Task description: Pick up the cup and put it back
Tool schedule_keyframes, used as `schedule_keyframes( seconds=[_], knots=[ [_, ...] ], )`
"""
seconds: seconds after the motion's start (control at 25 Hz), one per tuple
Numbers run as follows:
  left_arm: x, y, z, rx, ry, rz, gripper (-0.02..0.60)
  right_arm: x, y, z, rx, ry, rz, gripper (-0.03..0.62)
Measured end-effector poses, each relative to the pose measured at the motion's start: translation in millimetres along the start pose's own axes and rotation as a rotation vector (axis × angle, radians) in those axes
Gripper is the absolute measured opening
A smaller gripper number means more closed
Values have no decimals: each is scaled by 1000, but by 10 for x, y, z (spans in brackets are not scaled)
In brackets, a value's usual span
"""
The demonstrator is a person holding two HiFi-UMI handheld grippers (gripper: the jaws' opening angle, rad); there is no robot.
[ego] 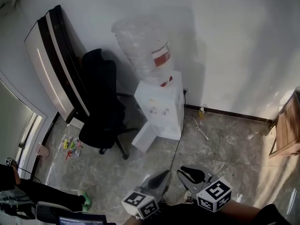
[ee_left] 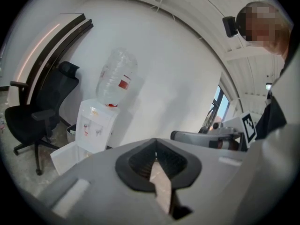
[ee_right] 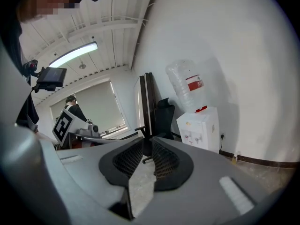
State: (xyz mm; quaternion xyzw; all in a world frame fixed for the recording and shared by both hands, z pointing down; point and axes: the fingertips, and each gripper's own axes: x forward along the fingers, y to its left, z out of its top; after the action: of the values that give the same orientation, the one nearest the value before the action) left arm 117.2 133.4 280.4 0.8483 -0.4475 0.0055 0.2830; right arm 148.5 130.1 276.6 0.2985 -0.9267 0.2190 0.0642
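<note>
No cup shows in any view. Both grippers are held low at the bottom of the head view, above the stone floor and pointing toward the water dispenser [ego: 161, 109]. My left gripper [ego: 161, 176] has its black pads meeting at the tips, with nothing between them [ee_left: 156, 142]. My right gripper [ego: 188, 172] stands open; through the gap between its pads [ee_right: 146, 144] I see floor and the chair's base, and nothing is held. The dispenser [ee_left: 96, 125] [ee_right: 202, 128] is white, carries an upturned clear bottle [ego: 143, 46], and its lower door hangs open.
A black office chair [ego: 101, 107] stands left of the dispenser, before a long panel [ego: 56, 60] leaning on the wall. A cable [ego: 199, 128] trails on the floor. Wooden furniture [ego: 287, 125] is at the right edge. A small pink container [ego: 43, 150] sits far left.
</note>
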Motion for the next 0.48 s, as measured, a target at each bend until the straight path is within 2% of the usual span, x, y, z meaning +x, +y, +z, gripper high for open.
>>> schedule_keyframes(
  seconds=[0.28, 0.48],
  knots=[
    [-195, -34, 159, 52, -37, -36, 3, -60, 227, 302, -43, -73, -48, 63],
    [-370, 92, 225, 66, -53, -65, 3, 54, 439, 317, -57, -94, -76, 43]
  ],
)
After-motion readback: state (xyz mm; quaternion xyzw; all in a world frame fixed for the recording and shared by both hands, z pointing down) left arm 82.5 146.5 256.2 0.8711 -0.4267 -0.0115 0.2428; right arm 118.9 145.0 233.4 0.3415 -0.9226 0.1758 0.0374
